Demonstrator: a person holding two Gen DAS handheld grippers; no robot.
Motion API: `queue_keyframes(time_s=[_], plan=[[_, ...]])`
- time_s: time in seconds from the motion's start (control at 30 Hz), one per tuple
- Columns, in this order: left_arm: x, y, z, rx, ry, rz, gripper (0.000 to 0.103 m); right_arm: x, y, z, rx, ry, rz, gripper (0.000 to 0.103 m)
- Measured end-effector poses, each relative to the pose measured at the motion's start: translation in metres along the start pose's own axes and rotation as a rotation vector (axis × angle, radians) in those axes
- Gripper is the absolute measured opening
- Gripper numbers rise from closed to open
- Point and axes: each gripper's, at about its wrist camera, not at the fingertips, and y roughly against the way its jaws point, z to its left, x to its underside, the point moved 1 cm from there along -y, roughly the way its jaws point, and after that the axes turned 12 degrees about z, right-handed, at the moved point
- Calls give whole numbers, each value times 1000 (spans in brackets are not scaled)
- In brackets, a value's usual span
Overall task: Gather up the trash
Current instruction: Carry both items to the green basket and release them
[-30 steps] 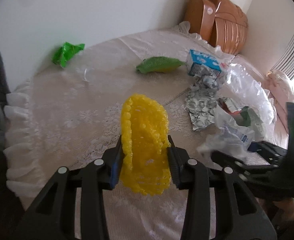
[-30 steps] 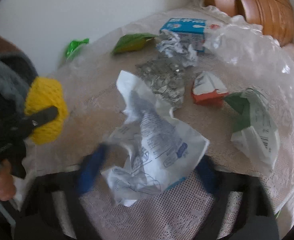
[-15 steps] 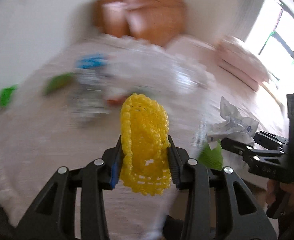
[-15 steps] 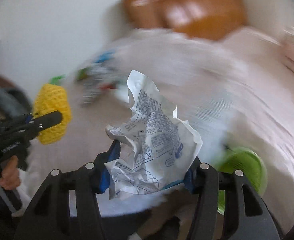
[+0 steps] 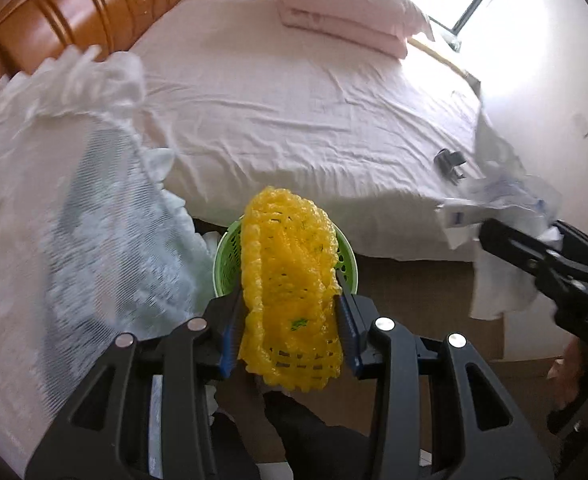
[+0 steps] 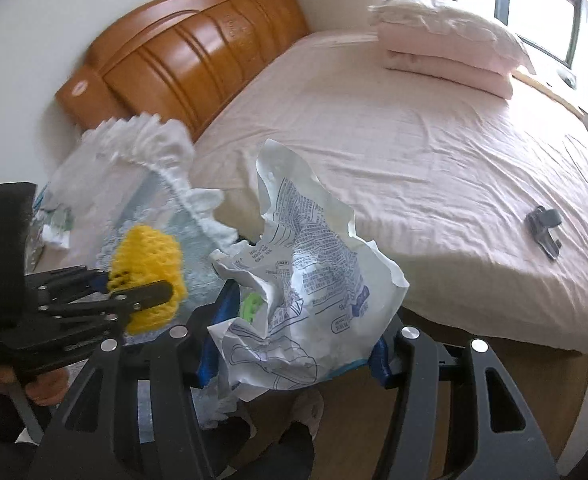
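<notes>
Two pieces of trash are in my grip at once, and I judge this to be the carrying step, with the drop into the bin next. My left gripper [image 5: 290, 334] is clamped narrowly on the yellow foam net [image 5: 290, 300], its blue pads pressed into both sides of the mesh. My right gripper [image 6: 294, 344] holds the crumpled printed wrapper [image 6: 306, 300] between jaws set roughly half apart, the paper bulging up out of them. The green basket [image 5: 226, 260] sits on the floor in the gap between the bed [image 5: 294, 100] and the lace-covered table [image 5: 54, 220], and in the left wrist view the net hangs right in front of it, hiding most of the opening. What the basket already holds I cannot tell; only part of its slotted wall and rim shows. In the right wrist view just a scrap of green peeks out behind the wrapper. The next move, as I see it, calls for bringing each load squarely over the rim before letting go, one at a time, since the light foam and the springy paper could both catch the edge and tumble onto the floor.
</notes>
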Motion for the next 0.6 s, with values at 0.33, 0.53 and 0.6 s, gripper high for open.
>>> queue_keyframes(time_s=[0.33,0.53,0.6], plan=[[-11,-6,-12,-26,20,21,39,5,-16,-56,-33,-17,35,57],[-16,-27,-26,17,3,56,44,8,-26,-59,-28,-31,51,58],[-19,-34,-28,23,10,66,67,9,-27,-62,-21,-35,56,58]])
